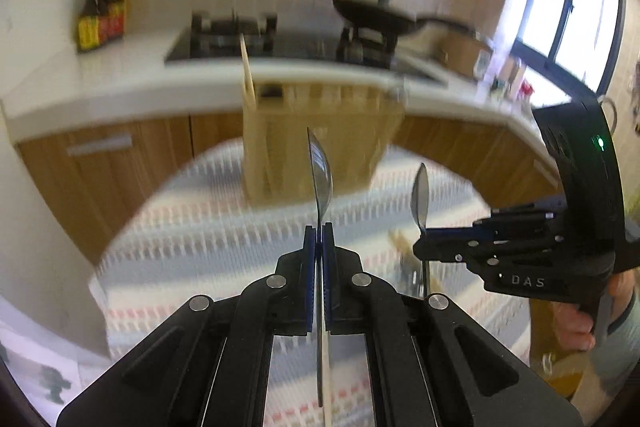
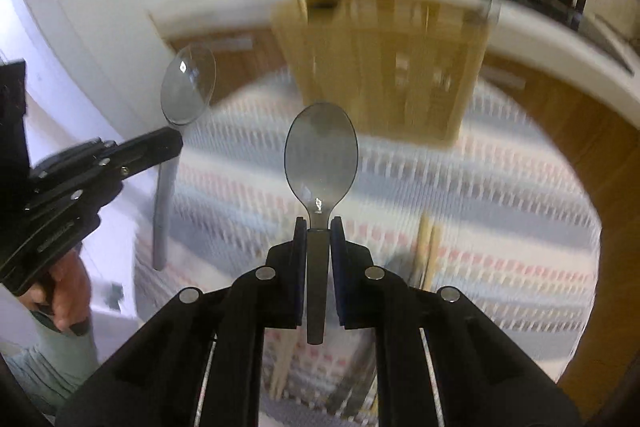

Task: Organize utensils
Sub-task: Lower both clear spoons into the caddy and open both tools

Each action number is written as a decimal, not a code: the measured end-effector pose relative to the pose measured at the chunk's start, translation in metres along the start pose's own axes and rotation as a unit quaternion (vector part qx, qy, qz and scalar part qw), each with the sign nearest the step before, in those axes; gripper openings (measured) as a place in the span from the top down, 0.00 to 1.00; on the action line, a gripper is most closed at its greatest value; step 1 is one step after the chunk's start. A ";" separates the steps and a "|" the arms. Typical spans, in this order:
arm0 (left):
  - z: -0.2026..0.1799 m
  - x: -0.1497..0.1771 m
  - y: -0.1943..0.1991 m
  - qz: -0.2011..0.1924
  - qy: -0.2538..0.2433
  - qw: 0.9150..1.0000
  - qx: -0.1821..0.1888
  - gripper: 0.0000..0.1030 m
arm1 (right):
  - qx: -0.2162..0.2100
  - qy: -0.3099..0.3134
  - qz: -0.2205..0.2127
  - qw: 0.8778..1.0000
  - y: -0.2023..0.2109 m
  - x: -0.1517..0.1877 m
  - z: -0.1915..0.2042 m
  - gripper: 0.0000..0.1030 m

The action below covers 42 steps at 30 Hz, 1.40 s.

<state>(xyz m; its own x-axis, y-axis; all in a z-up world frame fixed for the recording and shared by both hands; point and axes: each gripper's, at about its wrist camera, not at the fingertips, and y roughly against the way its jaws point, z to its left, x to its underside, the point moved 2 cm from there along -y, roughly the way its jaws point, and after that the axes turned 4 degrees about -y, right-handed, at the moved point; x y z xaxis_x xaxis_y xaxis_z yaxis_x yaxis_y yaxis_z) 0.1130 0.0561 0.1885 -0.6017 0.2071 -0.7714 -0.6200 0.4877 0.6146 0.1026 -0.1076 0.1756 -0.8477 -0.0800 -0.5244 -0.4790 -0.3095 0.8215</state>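
Two translucent grey plastic spoons, bowls up: one edge-on, clamped in left gripper; other bowl-facing, neck clamped in right gripper.

Black tongs, blue pads, silver rivets; pale-green sleeve.

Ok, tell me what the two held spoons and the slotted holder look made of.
Both grey see-through spoons: probably glossy translucent plastic, since the background shows through the bowls. Pale slatted utensil holder: apparently light, matte wood or bamboo; blur hides any grain.
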 end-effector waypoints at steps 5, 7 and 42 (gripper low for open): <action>0.005 -0.053 0.009 -0.070 0.005 0.998 -0.007 0.99 | -0.006 0.006 -0.090 0.996 0.031 -0.047 -0.005 0.90; 0.005 -0.071 0.008 -0.090 0.004 0.996 -0.010 0.99 | -0.011 0.005 -0.119 0.993 0.039 -0.063 -0.008 0.90; 0.036 -0.112 -0.096 -0.198 0.007 0.979 -0.042 0.89 | 0.057 -0.013 -0.241 0.969 0.008 -0.135 -0.077 0.80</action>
<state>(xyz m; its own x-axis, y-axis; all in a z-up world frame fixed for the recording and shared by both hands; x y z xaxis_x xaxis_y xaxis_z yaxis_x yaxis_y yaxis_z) 0.2582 0.0162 0.2101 -0.3115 0.0032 -0.9502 -0.8449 0.4566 0.2785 0.2305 -0.1723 0.2353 -0.5243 0.0720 -0.8485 -0.8413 -0.1981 0.5030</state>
